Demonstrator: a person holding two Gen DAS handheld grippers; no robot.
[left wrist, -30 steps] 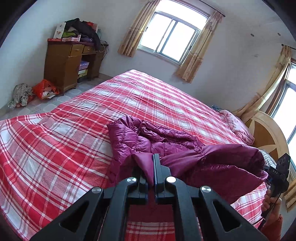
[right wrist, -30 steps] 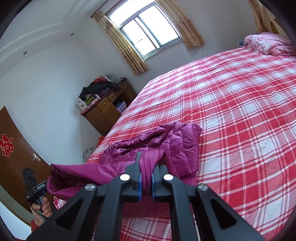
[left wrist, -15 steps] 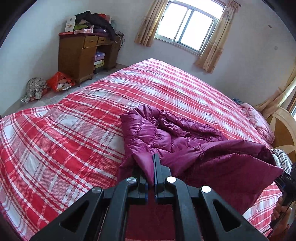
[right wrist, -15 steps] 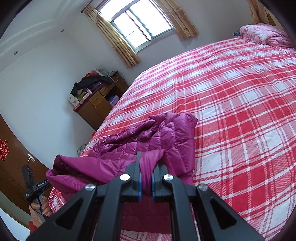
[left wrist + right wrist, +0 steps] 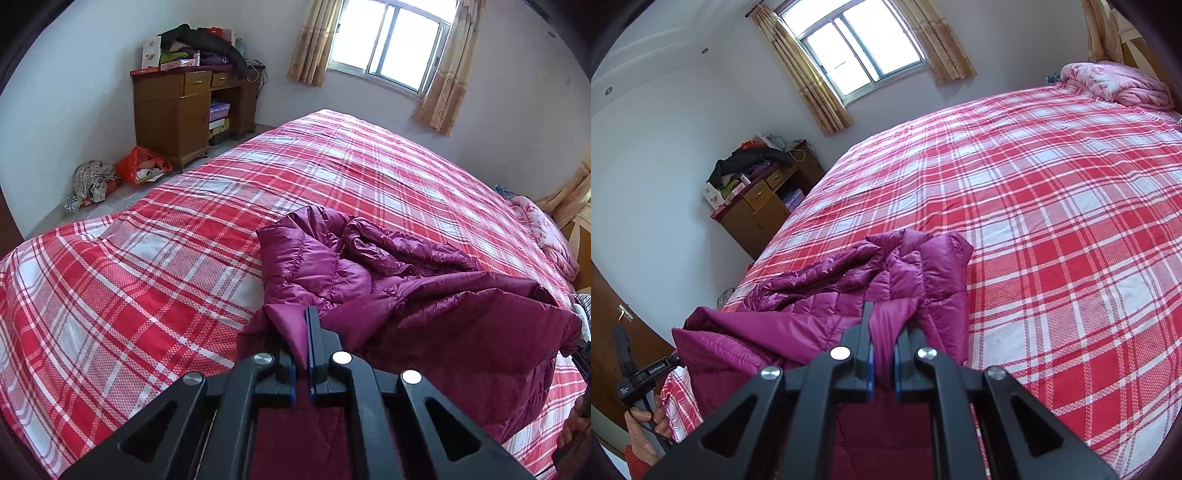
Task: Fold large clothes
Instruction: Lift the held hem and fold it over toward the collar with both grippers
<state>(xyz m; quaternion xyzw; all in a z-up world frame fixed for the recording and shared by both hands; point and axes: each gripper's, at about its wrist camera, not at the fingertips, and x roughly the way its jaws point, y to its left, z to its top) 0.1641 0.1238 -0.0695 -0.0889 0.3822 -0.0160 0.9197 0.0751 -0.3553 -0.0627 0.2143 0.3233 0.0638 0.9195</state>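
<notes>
Red plaid bed (image 5: 155, 266), purple down jacket (image 5: 332, 266), pink quilt (image 5: 1115, 83)

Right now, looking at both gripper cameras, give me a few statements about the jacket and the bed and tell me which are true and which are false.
1. The left gripper is shut on the purple jacket. True.
2. The right gripper is open and holds nothing. False: it pinches a fold of the jacket's fabric.
3. The jacket lies flat and fully spread out. False: it is crumpled, with one edge lifted by the grippers.
4. The bed has a red and white plaid cover. True.
5. The pink quilt lies on top of the jacket. False: it is far off, at the other end of the bed.
</notes>
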